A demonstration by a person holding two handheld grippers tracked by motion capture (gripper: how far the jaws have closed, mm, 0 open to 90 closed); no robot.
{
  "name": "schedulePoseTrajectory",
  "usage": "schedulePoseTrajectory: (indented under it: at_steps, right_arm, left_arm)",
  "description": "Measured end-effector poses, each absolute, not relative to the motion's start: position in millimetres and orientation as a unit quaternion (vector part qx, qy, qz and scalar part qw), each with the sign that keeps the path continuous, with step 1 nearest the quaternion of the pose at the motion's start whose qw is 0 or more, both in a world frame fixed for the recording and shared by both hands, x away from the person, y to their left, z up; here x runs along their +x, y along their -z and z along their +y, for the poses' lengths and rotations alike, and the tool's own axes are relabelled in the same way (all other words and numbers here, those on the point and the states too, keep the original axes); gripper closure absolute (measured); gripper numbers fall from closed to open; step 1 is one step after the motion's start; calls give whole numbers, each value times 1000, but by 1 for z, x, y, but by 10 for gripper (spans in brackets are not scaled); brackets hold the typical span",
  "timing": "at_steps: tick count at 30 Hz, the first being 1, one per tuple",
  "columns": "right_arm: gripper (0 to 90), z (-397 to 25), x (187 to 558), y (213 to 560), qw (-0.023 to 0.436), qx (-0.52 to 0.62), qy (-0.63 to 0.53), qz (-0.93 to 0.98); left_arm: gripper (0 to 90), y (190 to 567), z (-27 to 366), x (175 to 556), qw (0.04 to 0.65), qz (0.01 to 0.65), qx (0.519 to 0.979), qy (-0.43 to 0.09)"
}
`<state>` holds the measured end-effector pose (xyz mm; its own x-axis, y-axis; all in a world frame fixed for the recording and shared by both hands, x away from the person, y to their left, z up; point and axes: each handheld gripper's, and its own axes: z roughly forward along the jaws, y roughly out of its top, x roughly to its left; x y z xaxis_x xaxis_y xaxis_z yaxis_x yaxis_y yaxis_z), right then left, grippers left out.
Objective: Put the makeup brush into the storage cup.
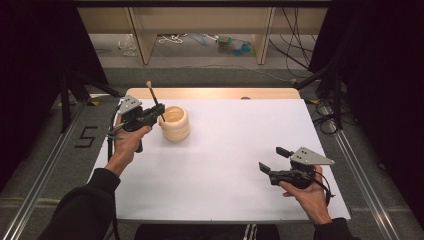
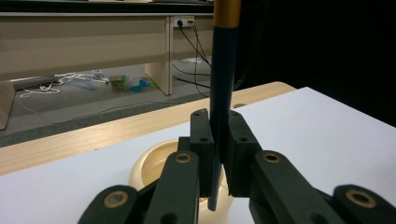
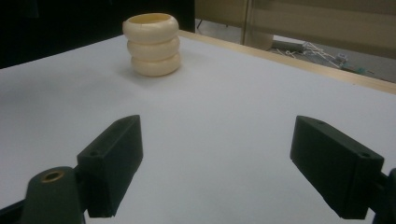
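A cream ribbed pot (image 1: 175,123) stands on the white table (image 1: 225,150) at the back left; it also shows in the left gripper view (image 2: 154,163) and the right gripper view (image 3: 152,44). My left gripper (image 1: 159,116) is shut on a dark-handled brush (image 1: 154,98), held upright with its bristle end up and its lower tip over the pot's mouth. In the left gripper view the brush (image 2: 222,84) runs between the closed pads, a gold ferrule at the top. My right gripper (image 1: 272,159) rests open near the front right, empty (image 3: 217,165).
A wooden strip (image 1: 215,93) borders the table's far edge. Beyond it are shelf legs, cables and small clutter on the floor. Metal rails (image 1: 360,170) run along both sides of the table.
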<state>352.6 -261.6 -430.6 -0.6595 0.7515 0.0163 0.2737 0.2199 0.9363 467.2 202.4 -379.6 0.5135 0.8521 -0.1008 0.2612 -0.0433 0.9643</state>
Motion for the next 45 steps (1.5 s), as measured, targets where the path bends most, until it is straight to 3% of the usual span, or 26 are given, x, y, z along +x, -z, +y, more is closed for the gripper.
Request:
schedulePoseTrajectory:
  at_steps: [45]
  right_arm:
    - [188,-258,354,433,217,332,-519,757]
  left_arm:
    - [834,406,177,514,519,440,682,-267]
